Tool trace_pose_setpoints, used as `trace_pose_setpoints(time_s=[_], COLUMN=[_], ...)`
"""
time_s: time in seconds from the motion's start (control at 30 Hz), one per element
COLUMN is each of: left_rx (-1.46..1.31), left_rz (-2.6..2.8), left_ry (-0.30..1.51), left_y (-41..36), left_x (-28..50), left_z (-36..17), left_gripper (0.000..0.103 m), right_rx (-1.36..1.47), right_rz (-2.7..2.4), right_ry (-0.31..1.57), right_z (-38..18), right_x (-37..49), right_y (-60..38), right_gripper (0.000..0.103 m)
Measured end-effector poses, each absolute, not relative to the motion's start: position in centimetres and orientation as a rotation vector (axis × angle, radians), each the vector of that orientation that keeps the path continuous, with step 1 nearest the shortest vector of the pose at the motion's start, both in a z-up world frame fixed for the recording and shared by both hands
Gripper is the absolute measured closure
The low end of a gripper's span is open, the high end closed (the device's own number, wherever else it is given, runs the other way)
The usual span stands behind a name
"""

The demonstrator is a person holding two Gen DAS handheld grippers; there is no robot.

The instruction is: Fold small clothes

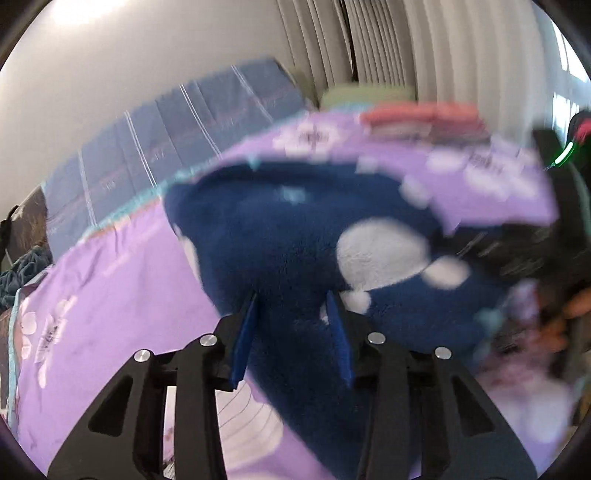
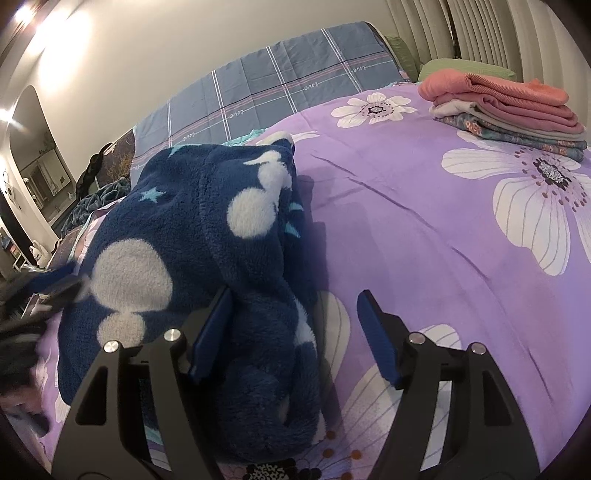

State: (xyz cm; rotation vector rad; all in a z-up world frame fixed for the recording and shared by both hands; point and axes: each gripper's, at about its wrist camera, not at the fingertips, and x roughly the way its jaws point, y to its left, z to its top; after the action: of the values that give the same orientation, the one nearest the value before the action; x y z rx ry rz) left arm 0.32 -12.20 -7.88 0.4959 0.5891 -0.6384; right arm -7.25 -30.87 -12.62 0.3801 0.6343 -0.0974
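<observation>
Purple bedding printed with large white flowers covers the bed (image 2: pixel 424 221), and a blue-grey plaid quilt (image 2: pixel 280 81) lies along the far side against a pale wall. Pleated curtains (image 2: pixel 491 33) hang at the far right. On the bed's far right corner sits a neat stack of folded clothes (image 2: pixel 506 107), pink pieces on top and a floral one at the bottom.

A navy fleece garment (image 2: pixel 192 243) with white circles and small pale blue stars lies bunched on the left part of the bed, partly doubled over itself.

In the left wrist view, which is blurred, the left gripper (image 1: pixel 291 314) has its blue-padded fingers (image 1: pixel 243 343) set at a narrow gap with the navy fleece running between them; it appears gripped, a fold of it lifted above the bedding.

The right gripper (image 2: pixel 295 317) has its fingers (image 2: pixel 376 339) spread wide. Its left finger touches the edge of the fleece, while the right finger sits over bare purple bedding.
</observation>
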Motion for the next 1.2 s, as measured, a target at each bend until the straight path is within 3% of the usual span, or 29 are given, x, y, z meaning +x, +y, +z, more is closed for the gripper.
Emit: trace_pose_setpoints(time_s=[0.17,0.23,0.27,0.3,0.33,0.47,0.57,0.63,0.77,0.9,1.0,1.07,1.1,1.2], left_rx=[0.582,0.558,0.533,0.507,0.489,0.47,0.423,0.331,0.168,0.123,0.148,0.221,0.224,0.264], left_rz=[-0.603,-0.614,-0.623,-0.636,-0.645,-0.661,-0.688,-0.729,-0.711,-0.729,-0.642,-0.515,-0.489,-0.418], left_ry=[0.555,0.563,0.575,0.588,0.595,0.599,0.617,0.647,0.603,0.593,0.663,0.773,0.788,0.708], left_y=[-12.7,-12.5,-12.2,-11.9,-11.8,-11.8,-11.0,-9.8,-8.4,-10.1,-12.3,-13.3,-13.4,-14.4], left_x=[-1.7,-1.4,-1.1,-0.8,-0.8,-0.6,0.0,0.7,3.5,8.1,13.6,17.9,18.9,17.6], left_z=[-8.2,-8.0,-7.9,-7.8,-7.7,-7.7,-7.2,-6.4,-3.3,-1.9,-3.8,-7.9,-9.5,-9.9], left_gripper=[0.069,0.069,0.069,0.069,0.069,0.069,0.068,0.066,0.083,0.084,0.084,0.096,0.096,0.098], right_rx=[0.373,0.389,0.392,0.381,0.342,0.228,0.233,0.266,0.236,0.221,0.227,0.206,0.194,0.17], right_rz=[-0.097,-0.076,-0.071,-0.072,-0.045,0.091,0.025,0.032,0.02,0.038,0.048,0.061,0.067,0.037], right_ry=[0.624,0.606,0.579,0.54,0.485,0.475,0.665,0.636,0.639,0.654,0.654,0.652,0.648,0.653], right_z=[-11.6,-10.0,-8.9,-7.8,-6.2,-4.7,-9.0,-10.7,-10.3,-10.4,-10.8,-10.8,-10.7,-10.8], right_x=[-7.9,-8.6,-9.0,-9.5,-10.0,-8.8,-5.0,-4.9,-5.3,-4.9,-4.7,-4.7,-4.6,-4.3], right_y=[-30.7,-30.5,-30.3,-30.0,-29.1,-25.7,-25.5,-26.0,-25.2,-25.2,-25.8,-25.5,-25.2,-24.7], right_gripper=[0.034,0.057,0.078,0.089,0.091,0.093,0.092,0.092,0.092,0.092,0.092,0.092,0.092,0.092])
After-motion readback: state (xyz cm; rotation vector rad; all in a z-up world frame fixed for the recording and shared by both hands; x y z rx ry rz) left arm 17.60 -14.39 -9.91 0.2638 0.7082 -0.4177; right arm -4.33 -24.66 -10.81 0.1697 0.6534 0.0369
